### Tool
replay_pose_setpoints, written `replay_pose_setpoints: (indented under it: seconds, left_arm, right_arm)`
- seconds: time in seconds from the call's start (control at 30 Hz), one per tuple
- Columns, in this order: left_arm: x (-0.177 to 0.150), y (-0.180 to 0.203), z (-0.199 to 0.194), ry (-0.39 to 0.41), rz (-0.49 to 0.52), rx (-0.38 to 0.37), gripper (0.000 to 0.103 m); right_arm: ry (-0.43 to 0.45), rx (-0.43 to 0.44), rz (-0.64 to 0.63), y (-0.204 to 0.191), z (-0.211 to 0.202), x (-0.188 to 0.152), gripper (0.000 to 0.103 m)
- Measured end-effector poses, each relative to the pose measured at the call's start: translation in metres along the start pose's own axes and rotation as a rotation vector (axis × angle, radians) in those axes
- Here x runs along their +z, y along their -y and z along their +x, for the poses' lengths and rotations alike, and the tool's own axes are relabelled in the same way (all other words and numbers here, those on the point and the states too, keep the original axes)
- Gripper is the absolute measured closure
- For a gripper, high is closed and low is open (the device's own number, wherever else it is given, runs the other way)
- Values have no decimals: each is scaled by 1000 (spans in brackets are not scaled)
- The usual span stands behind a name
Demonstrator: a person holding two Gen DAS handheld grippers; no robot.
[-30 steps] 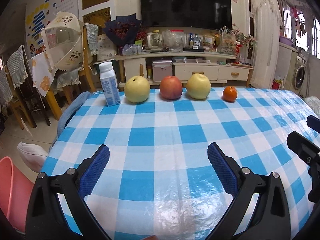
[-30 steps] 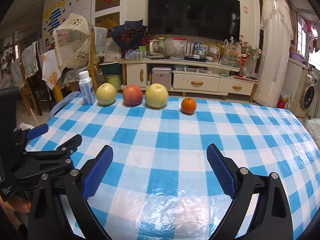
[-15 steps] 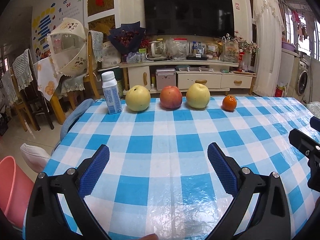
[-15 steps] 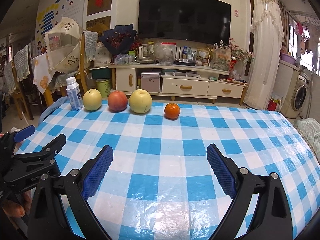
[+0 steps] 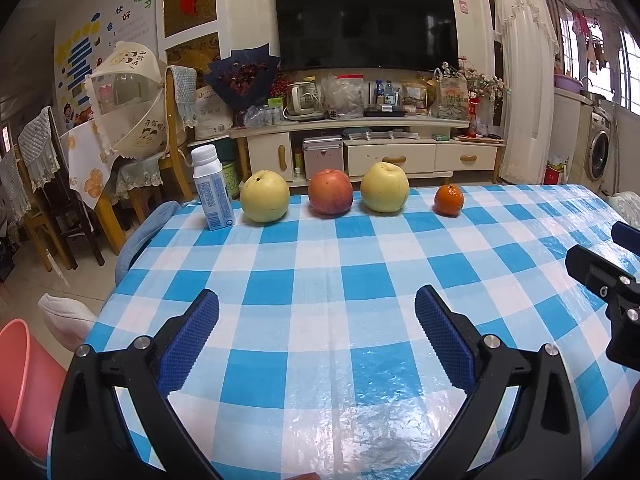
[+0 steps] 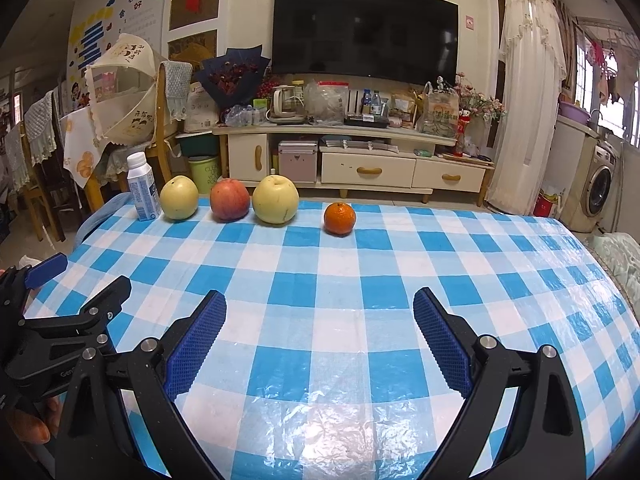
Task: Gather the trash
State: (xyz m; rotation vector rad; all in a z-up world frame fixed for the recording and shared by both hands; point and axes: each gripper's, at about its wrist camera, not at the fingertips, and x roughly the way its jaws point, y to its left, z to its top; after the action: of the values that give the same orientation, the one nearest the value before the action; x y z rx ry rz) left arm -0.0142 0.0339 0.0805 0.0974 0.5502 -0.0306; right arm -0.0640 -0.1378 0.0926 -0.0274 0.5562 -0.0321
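A white and blue drink bottle (image 5: 212,190) stands upright at the far left edge of the blue checked table (image 5: 320,280); it also shows in the right wrist view (image 6: 143,187). My left gripper (image 5: 317,312) is open and empty, low over the near part of the table. My right gripper (image 6: 320,312) is open and empty, to the right of the left one. A pink bin (image 5: 20,380) stands on the floor at the table's left.
Along the far edge sit a yellow pear (image 5: 264,197), a red apple (image 5: 330,192), a second yellow pear (image 5: 384,188) and a small orange (image 5: 449,200). Chairs (image 5: 48,200) stand to the left, a TV cabinet (image 5: 360,148) behind.
Both views have risen and tilted up slightly, so the fruit row and bottle sit lower in frame. Both grippers stay open and nothing on the table moved.
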Motion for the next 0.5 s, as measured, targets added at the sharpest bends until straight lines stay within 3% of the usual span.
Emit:
replay_pose_setpoints:
  seconds: [0.5]
  left_arm:
    - [0,0,0,0,-2,-1,4]
  right_arm:
    - [-4,-4,-6,1,4,-3,9]
